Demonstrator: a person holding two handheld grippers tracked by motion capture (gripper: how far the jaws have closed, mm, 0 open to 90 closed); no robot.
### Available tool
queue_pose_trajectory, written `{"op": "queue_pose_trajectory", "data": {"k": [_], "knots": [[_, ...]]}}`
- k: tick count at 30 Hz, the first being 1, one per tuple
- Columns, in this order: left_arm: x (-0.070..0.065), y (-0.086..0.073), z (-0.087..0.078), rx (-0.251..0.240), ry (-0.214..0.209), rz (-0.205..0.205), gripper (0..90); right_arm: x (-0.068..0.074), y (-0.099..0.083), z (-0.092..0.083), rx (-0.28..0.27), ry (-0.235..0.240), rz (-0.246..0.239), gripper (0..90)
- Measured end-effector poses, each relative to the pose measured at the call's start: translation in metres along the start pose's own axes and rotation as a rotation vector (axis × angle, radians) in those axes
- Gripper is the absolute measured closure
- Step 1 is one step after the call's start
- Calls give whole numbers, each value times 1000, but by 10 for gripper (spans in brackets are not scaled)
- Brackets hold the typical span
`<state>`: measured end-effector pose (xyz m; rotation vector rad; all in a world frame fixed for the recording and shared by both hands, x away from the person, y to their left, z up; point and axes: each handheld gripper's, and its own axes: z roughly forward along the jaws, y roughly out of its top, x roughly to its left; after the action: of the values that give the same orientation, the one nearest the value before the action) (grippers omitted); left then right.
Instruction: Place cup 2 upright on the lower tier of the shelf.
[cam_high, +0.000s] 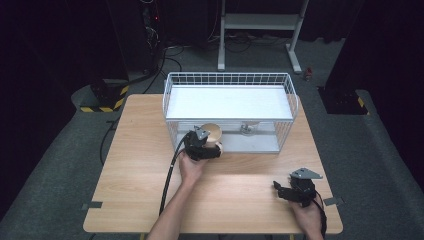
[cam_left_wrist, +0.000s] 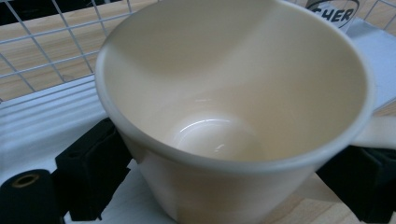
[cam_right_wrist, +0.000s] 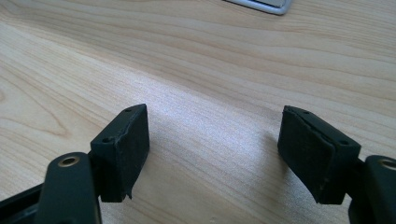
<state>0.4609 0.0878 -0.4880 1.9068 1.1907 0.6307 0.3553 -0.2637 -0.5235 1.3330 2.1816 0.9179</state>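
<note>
Left gripper (cam_high: 212, 142) clamps a cream mug (cam_high: 212, 134) at the wire rack's (cam_high: 230, 80) front opening. Right gripper (cam_right_wrist: 215, 149), well apart from the rack, stands wide with nothing between its jaws

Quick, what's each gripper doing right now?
Left gripper: closed on the cream cup.
Right gripper: open, holding nothing, over the table.

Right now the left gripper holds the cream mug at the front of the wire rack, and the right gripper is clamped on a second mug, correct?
Not quite. The right gripper holds nothing: the right gripper view shows its jaws open over bare table. The left gripper does hold the cream mug at the wire rack.
</note>
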Motion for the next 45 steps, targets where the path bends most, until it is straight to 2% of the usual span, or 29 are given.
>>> {"op": "queue_pose_trajectory", "data": {"k": [8, 13, 19, 20, 25, 45], "knots": [[2, 1, 2, 5, -10, -4, 90, 0, 0, 0, 0, 0, 0, 252], [0, 2, 1, 4, 4, 1, 87, 0, 0, 0, 0, 1, -1, 252], [1, 2, 0, 10, -9, -13, 80, 0, 0, 0, 0, 0, -3, 252], [1, 2, -1, 9, -5, -3, 81, 0, 0, 0, 1, 0, -3, 252], [2, 2, -3, 15, -11, -7, 92, 0, 0, 0, 0, 0, -1, 252], [5, -8, -13, 9, -29, -18, 136, 0, 0, 0, 0, 0, -3, 252]]}}
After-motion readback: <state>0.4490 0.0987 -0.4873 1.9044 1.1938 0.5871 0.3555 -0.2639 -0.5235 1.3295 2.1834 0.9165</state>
